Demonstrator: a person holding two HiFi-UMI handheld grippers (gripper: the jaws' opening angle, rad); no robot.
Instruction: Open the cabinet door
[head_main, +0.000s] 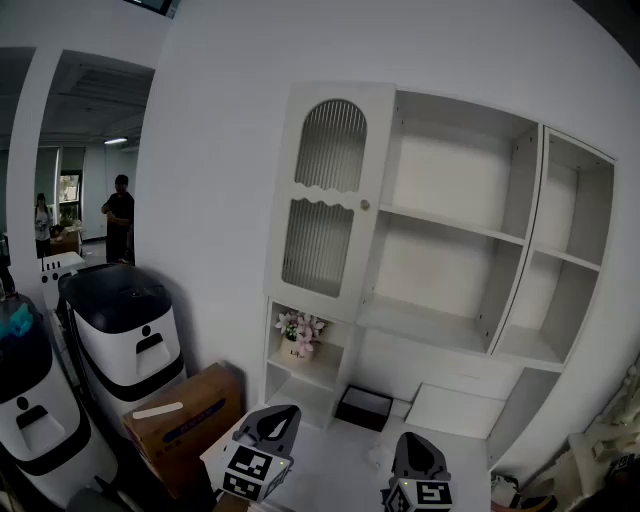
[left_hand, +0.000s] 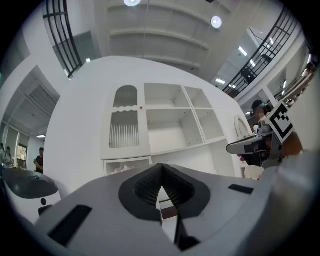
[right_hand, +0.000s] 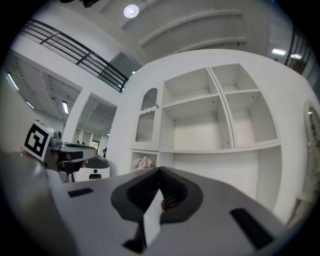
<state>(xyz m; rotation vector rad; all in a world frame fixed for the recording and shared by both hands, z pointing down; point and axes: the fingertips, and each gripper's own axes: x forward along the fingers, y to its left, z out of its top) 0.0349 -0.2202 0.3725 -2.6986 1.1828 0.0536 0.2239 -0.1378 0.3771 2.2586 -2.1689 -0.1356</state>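
The white cabinet door (head_main: 328, 200) with an arched, ribbed-glass panel covers the left bay of a wall cabinet and looks closed. Its small round knob (head_main: 365, 205) sits on the right edge at mid height. The door also shows in the left gripper view, door (left_hand: 125, 122), and in the right gripper view, door (right_hand: 146, 122). My left gripper (head_main: 272, 420) and right gripper (head_main: 418, 448) hover low in front of the cabinet, well short of the door, both pointing at it. The left gripper (left_hand: 161, 167) has its jaws together on nothing. The right gripper (right_hand: 160, 171) likewise stands shut and empty.
Open white shelves (head_main: 450, 230) fill the cabinet to the door's right. Below the door a cubby holds pink flowers (head_main: 300, 333). A black tray (head_main: 364, 405) lies on the white desk (head_main: 330, 460). A cardboard box (head_main: 185, 420) and two white-and-black machines (head_main: 125, 330) stand at left; people stand far back.
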